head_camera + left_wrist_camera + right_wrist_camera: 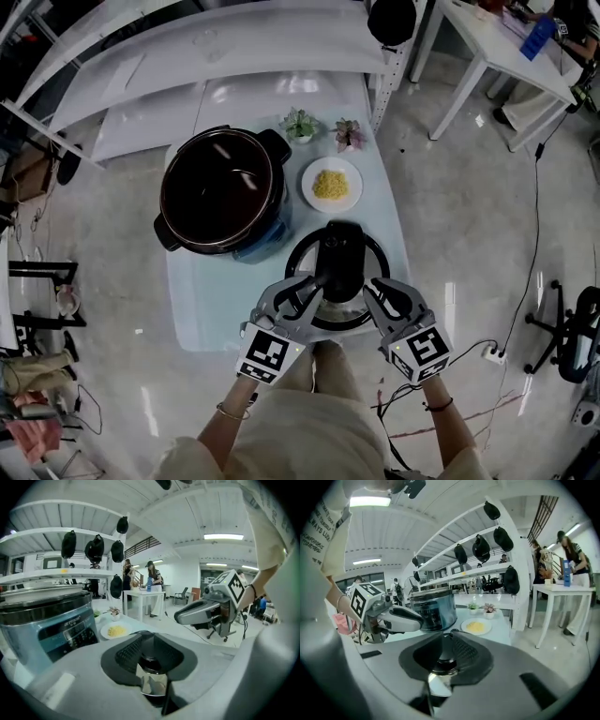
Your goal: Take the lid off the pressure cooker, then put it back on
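The open pressure cooker [169, 202] stands on the left of the pale blue table [202, 309], its dark pot uncovered. Its round lid [339, 272], steel-rimmed with a black handle, hangs over the table's near right edge. My left gripper [314, 289] is shut on the lid's left rim and my right gripper [375, 291] on its right rim. In the left gripper view the shiny lid rim [152, 684] sits pinched between the pads, with the cooker [47, 620] at left and the right gripper [206, 611] opposite. The right gripper view shows the lid rim [440, 686] clamped likewise, facing the left gripper [393, 618].
A white plate of yellow food [331, 184] lies just beyond the lid. Two small potted plants [300, 125] [349, 136] stand at the table's far edge, with white shelves [234, 56] behind. A white table [497, 52] and a chair base [572, 337] stand off to the right.
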The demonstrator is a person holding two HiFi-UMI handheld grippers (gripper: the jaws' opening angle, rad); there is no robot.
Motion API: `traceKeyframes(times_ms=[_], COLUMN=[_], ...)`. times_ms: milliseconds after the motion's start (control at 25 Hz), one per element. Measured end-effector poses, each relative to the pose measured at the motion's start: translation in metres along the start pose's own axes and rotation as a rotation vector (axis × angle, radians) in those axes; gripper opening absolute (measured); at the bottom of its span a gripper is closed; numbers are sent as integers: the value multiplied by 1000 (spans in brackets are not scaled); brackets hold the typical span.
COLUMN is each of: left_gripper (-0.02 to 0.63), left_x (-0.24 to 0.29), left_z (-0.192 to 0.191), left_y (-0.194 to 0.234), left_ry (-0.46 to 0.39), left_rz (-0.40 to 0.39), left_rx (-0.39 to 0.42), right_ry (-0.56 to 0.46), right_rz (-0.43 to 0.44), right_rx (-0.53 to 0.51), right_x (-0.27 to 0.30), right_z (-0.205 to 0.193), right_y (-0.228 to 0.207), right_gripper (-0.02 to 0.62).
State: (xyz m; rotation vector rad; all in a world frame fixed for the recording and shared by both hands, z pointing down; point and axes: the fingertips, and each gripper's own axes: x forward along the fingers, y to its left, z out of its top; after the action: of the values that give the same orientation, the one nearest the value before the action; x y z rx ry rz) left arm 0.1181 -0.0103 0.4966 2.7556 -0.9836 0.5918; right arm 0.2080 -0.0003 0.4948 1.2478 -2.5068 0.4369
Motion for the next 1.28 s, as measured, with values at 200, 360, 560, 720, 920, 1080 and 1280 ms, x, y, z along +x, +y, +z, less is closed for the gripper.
traceKeyframes(times_ms=[200,360,560,720,920,1080,1280], left_gripper=[50,40,32,29,25,25,26], left_x=[-16,-26,-40,-49,-56,-64,-67], left_z=[15,23,32,39,45,52,51], left_y=[7,9,10,11,11,13,15], left_ry=[-32,-45,-66,-81,-104,-134,-139], left_rz=[49,76,105,130,150,186,191], left_rx=[-10,-12,-23,-21,-18,-28,-50], right_ry=[-55,-85,-123,-144,-163,-187,-202], right_rz=[-49,-74,-97,-100,-98,-94,-49], right_rx=[44,66,78,77,73,75,87], right_x=[-19,-30,-42,-51,-60,-67,-66], right_z=[18,28,40,47,51,57,57], right_y=[-6,-11,-16,-16,-18,-18,-15], right_gripper=[35,25,17,8,6,6,6])
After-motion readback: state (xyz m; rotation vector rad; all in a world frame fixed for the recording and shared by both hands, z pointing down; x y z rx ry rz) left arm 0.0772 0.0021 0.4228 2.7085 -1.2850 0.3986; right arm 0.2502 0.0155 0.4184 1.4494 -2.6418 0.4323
